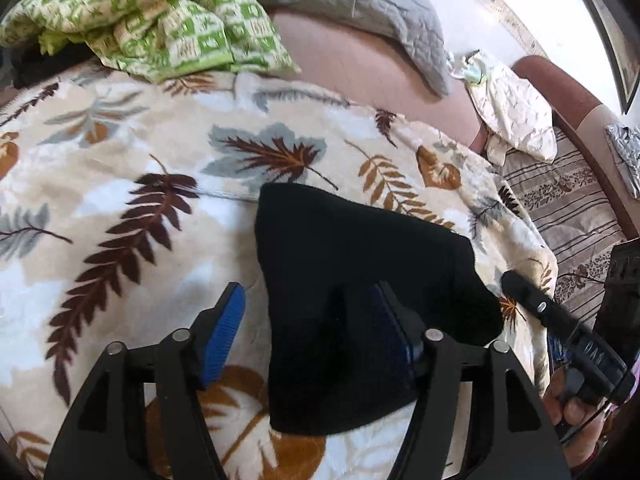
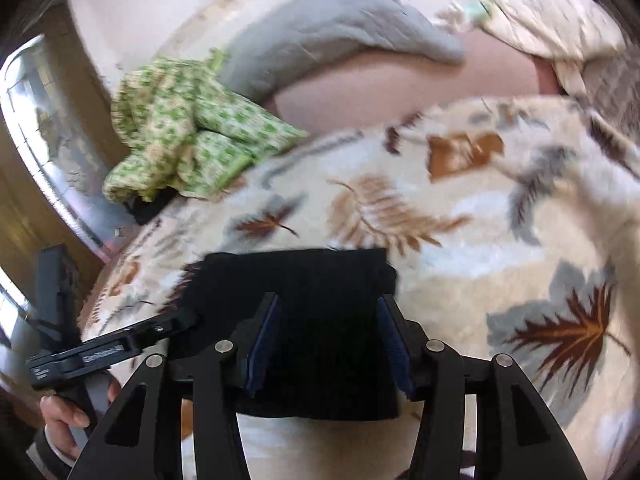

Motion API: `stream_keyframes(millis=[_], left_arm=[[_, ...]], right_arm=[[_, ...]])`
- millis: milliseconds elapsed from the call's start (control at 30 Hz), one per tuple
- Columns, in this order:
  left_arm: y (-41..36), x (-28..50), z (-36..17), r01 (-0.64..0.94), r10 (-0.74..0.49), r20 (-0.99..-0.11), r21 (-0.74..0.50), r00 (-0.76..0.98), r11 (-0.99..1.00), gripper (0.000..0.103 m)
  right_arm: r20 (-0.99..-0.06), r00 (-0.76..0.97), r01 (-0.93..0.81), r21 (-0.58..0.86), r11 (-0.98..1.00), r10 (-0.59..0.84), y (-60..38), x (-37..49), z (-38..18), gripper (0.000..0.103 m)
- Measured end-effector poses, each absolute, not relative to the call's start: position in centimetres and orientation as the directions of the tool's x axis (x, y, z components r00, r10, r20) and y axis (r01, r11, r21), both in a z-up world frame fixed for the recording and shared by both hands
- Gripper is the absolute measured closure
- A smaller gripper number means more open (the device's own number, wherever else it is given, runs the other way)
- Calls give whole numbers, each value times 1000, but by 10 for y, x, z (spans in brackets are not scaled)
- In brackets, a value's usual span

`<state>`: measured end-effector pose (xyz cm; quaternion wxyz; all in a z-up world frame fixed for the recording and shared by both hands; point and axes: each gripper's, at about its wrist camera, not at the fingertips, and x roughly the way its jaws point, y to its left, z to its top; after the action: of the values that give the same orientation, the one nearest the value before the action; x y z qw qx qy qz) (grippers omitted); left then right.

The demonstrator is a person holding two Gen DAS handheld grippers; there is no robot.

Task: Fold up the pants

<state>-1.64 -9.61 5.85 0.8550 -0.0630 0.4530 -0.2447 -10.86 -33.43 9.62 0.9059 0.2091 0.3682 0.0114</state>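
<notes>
Black pants [image 1: 360, 280], folded into a compact bundle, lie on a leaf-print blanket [image 1: 120, 200] on the bed. Both the left gripper [image 1: 308, 332] and right gripper [image 2: 328, 344] stand spread above them, pads clear. A green quilt [image 1: 160, 20] and grey pillow [image 1: 360, 0] lie beyond.

Left gripper [image 1: 310, 322]: your black linkage arms, silver pivot pins, ribbed blue pads.
Right gripper [image 2: 327, 344]: your same black frame, blue pads.
Cuff: dark sleeve over white.
</notes>
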Motion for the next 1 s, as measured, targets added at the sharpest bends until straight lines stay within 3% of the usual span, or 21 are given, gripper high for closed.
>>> stream_keyframes(millis=[100, 200, 300, 533, 633, 767, 1000], left_arm=[[-90, -25, 64, 368, -461, -742, -304, 487, 879, 37], [-86, -33, 67, 366, -437, -743, -273, 507, 889, 37], [-83, -38, 71, 371, -427, -747, -257, 510, 892, 37], [-88, -42, 86, 402, -412, -741, -208, 531, 892, 28], [-93, -39, 94, 418, -412, -731, -191, 544, 888, 20], [-101, -32, 96, 427, -402, -723, -163, 562, 890, 19], [-110, -27, 72, 412, -346, -721, -91, 601, 907, 19]], right_arm=[[-683, 699, 76, 364, 928, 211, -315, -107, 97, 64], [-752, 629, 88, 323, 942, 199, -303, -106, 68, 64], [-745, 641, 97, 318, 943, 185, -301, -113, 59, 64], [-729, 661, 66, 289, 955, 175, -294, -117, 94, 61], [-723, 671, 58, 273, 960, 165, -295, -116, 106, 58], [-710, 690, 58, 249, 967, 141, -301, -115, 119, 42], [-695, 706, 94, 283, 954, 137, -316, -109, 109, 42]])
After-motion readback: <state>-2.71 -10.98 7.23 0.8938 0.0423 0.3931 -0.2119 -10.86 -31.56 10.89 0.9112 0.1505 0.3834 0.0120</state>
